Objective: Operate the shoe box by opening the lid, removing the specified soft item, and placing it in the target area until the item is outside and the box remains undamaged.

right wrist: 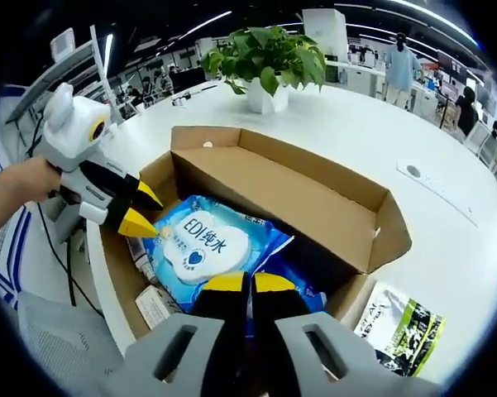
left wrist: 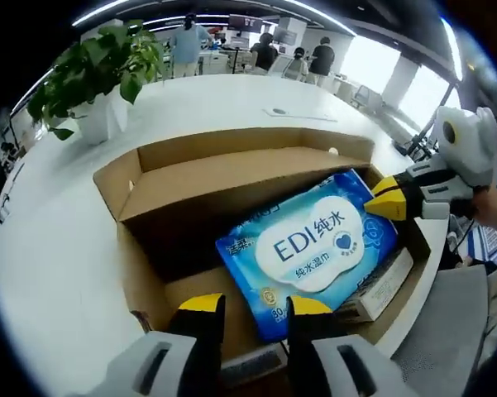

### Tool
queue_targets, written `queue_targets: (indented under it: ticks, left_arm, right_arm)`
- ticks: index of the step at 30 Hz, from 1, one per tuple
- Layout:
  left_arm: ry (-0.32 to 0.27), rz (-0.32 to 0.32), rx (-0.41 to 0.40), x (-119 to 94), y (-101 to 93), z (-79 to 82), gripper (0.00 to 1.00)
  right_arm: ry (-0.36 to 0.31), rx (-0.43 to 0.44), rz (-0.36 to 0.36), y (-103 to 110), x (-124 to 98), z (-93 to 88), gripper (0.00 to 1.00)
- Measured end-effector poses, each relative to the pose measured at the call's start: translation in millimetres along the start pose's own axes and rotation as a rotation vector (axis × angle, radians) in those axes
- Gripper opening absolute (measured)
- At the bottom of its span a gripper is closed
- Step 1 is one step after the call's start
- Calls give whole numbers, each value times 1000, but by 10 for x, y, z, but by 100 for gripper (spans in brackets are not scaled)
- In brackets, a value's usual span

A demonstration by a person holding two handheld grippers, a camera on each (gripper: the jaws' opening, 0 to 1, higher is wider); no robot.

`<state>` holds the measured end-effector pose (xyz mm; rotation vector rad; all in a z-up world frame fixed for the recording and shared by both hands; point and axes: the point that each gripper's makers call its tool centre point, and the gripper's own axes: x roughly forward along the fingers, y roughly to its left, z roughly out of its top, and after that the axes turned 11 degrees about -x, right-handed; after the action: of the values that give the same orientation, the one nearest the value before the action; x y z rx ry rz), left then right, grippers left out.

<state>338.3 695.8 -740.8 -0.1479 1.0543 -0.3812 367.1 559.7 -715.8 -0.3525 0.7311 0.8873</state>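
In the left gripper view, the left gripper hangs over the box's near wall, its yellow-tipped jaws a little apart, straddling the near edge of the blue wipes pack; whether they touch it I cannot tell. The pack lies tilted inside the open box, resting partly on a small white carton. The right gripper reaches in from the right, tips at the pack's far corner. Beyond the pack, the inner flap slopes down into the box, leaving a dark gap beside the pack. Past the box the white table lies bare up to a potted plant.

In the right gripper view, the right gripper has its jaws nearly together over the pack's edge, seemingly pinching it, though the grip is not plain. The left gripper, held by a hand, comes in from the left, tips at the pack's corner. This view also shows a green-and-black packet on the table just outside the box, and the plant beyond.
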Motion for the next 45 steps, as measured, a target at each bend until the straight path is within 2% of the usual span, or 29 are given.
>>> queue_targets:
  ticks: [4, 6, 9, 12, 17, 23, 31, 45]
  left_arm:
    - [30, -30, -18, 56, -51, -47, 28]
    - [44, -58, -45, 78, -101, -68, 25]
    - [64, -65, -59, 125, -108, -108, 21]
    - [75, -79, -110, 143, -112, -135, 19]
    - [48, -74, -119, 147, -97, -101, 7]
    - [16, -74, -117, 134, -103, -70, 2]
    - [-27, -84, -157, 10, -132, 21, 1]
    - [-75, -85, -109, -222, -288, 164, 1]
  right_arm:
    - [3, -6, 0, -8, -5, -15, 0]
    - [6, -20, -4, -13, -6, -23, 0]
    - [5, -23, -4, -17, -4, -32, 0]
    - [1, -14, -1, -10, -8, -31, 0]
    - [-6, 2, -6, -12, -13, -39, 0]
    - [-13, 19, -9, -17, -29, -42, 0]
    - [-23, 19, -15, -26, -81, -25, 0]
    - [-68, 70, -13, -65, -267, 63, 0]
